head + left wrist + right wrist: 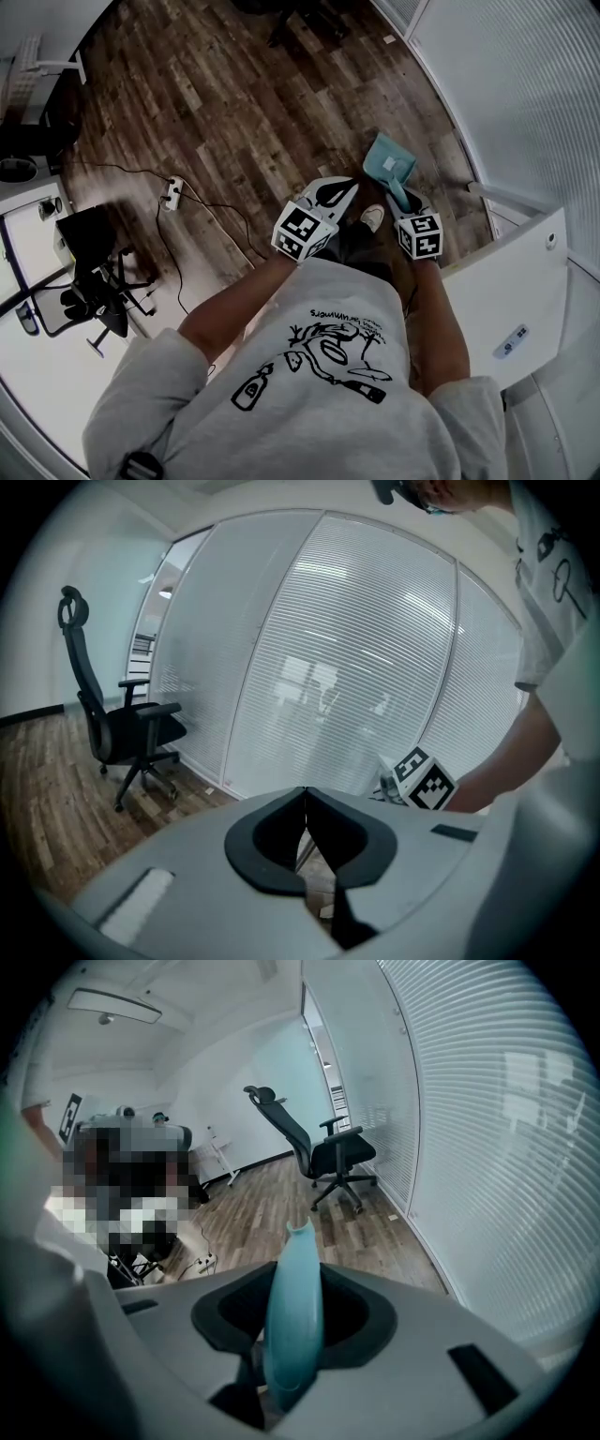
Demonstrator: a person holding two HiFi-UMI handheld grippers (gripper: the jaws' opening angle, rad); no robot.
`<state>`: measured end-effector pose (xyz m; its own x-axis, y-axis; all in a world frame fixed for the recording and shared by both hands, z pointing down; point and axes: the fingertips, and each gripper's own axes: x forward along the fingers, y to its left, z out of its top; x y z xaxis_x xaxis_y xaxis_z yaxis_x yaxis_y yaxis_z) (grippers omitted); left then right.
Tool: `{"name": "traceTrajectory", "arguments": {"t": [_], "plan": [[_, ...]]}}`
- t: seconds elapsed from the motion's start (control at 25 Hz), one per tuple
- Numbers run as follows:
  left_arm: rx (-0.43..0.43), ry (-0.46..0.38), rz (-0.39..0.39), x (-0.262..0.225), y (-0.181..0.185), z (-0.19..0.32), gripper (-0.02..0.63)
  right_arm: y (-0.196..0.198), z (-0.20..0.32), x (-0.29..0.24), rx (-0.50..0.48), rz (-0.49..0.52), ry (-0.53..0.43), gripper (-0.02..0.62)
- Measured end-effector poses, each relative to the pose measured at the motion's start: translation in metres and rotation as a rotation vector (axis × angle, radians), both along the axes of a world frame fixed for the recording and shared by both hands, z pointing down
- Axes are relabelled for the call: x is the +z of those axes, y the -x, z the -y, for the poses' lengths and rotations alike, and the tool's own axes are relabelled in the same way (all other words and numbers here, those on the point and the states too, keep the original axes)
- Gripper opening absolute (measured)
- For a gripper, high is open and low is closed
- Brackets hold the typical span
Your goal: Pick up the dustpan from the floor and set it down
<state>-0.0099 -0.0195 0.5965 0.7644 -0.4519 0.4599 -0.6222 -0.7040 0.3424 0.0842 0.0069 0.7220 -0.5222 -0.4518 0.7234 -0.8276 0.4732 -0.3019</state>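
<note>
One dustpan, pan end forward, along right claw

The person is wearing a light grey top printed with black drawings, dark trousers and a white shoe.

The dustpan is teal, the plank floor streaky brown, the office chair black, the sweatshirt grey.

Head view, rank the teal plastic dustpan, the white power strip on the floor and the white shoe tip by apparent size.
Largest: teal plastic dustpan.
Then white power strip and white shoe tip: both small and look about alike, so I won't rank them.
</note>
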Motion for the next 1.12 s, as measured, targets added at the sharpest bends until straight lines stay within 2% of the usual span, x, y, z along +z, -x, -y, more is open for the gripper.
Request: {"name": "traceTrajectory", "arguments": {"t": [0.76, 1.12], "plan": [[-0.012, 0.041, 0.003, 0.032, -0.009, 0.008, 0.003, -0.011, -0.004, 0.044, 0.025, -0.006, 0.027, 0.110], [-0.017, 0.043, 0.015, 0.038, -0.008, 0.012, 0.003, 0.002, -0.026, 0.058, 0.021, 0.031, 0.064, 0.112]]}}
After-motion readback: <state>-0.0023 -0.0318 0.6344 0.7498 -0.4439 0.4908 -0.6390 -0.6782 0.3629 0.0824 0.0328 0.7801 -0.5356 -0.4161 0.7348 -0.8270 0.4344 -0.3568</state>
